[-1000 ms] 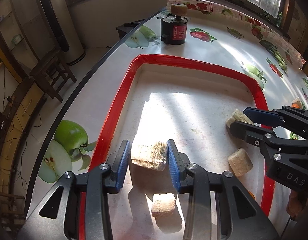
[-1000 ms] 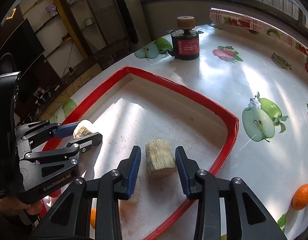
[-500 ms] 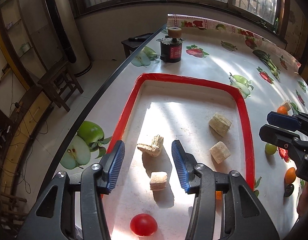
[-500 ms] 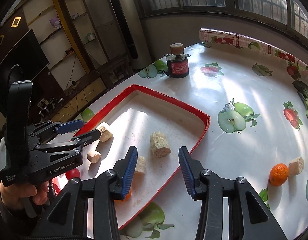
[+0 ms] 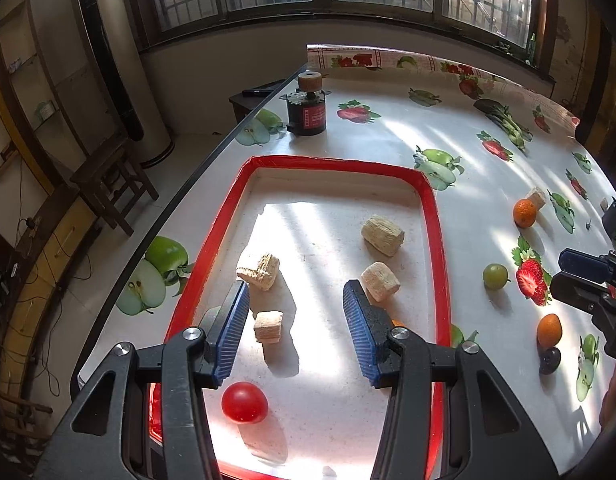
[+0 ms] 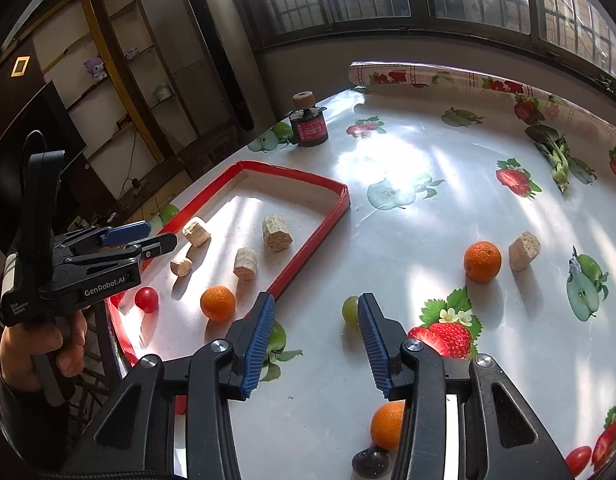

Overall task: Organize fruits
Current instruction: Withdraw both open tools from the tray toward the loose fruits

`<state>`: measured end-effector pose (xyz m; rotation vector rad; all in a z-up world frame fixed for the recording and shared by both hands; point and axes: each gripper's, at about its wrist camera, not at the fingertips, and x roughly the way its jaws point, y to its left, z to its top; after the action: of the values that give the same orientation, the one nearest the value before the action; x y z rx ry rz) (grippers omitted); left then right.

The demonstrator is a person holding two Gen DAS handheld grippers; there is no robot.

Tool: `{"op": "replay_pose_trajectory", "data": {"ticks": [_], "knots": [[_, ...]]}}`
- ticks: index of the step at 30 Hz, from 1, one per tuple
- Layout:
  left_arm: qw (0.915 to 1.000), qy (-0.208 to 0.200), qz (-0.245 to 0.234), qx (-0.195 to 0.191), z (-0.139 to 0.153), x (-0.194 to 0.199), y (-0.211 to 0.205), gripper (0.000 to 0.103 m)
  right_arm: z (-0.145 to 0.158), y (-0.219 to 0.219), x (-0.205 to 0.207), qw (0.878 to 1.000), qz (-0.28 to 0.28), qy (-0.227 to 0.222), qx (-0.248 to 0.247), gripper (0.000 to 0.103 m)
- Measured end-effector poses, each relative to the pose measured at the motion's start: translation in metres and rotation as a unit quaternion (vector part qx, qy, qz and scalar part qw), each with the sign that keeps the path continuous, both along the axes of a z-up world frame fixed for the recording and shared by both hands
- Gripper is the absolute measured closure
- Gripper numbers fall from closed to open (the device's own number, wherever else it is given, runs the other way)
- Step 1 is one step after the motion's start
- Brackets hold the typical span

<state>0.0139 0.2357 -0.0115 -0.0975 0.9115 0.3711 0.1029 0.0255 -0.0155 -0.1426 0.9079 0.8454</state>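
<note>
Currently both tongs are hovering empty between picks, so the step in hand looks like choosing the next fruit to gather into the red tray. Going left to right: the left tongs are spread wide above the tray's near half, gripping nothing, with a red cherry tomato lying on the tray floor just below them, a small beige chunk between the pads, a jagged beige chunk just beyond the left pad and two more beige chunks further right inside the tray. One orange is sitting in the tray's near right corner. Past the tray's right rim, on the worktop, a green grape is lying loose, and the right tongs are hanging wide open almost over it, holding nothing, the grape showing just inside the right pad. Further right an orange is touching or nearly touching a beige chunk, well apart from the tray; another orange and a dark grape are sitting close under the right tongs. Next move probably calls for lowering the right tongs around the green grape, closing gently since it is small and round and could roll or squirt out, then carrying it left over the rim into the tray.
</note>
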Motion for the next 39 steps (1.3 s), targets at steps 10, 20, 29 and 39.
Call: {"op": "replay_pose_trajectory", "data": {"ticks": [10,20,29,39], "knots": [[0.9992,-0.006,-0.040,-0.006,0.006,-0.003,-0.044,0.056,-0.008,-0.070,-0.009,0.998,-0.055,0.008,-0.002,0.056],[0.9956,-0.003,-0.092,-0.018,0.004,-0.001,-0.094,0.056,-0.015,-0.133,-0.017,0.994,-0.108,0.012,-0.008,0.056],[0.9912,0.001,-0.129,-0.030,0.000,0.000,-0.131,0.056,-0.021,-0.180,-0.022,0.989,-0.149,0.015,-0.009,0.055],[0.9816,0.024,-0.177,-0.066,-0.018,-0.003,-0.175,0.056,-0.028,-0.216,-0.028,0.982,-0.187,0.015,-0.016,0.055]]}}
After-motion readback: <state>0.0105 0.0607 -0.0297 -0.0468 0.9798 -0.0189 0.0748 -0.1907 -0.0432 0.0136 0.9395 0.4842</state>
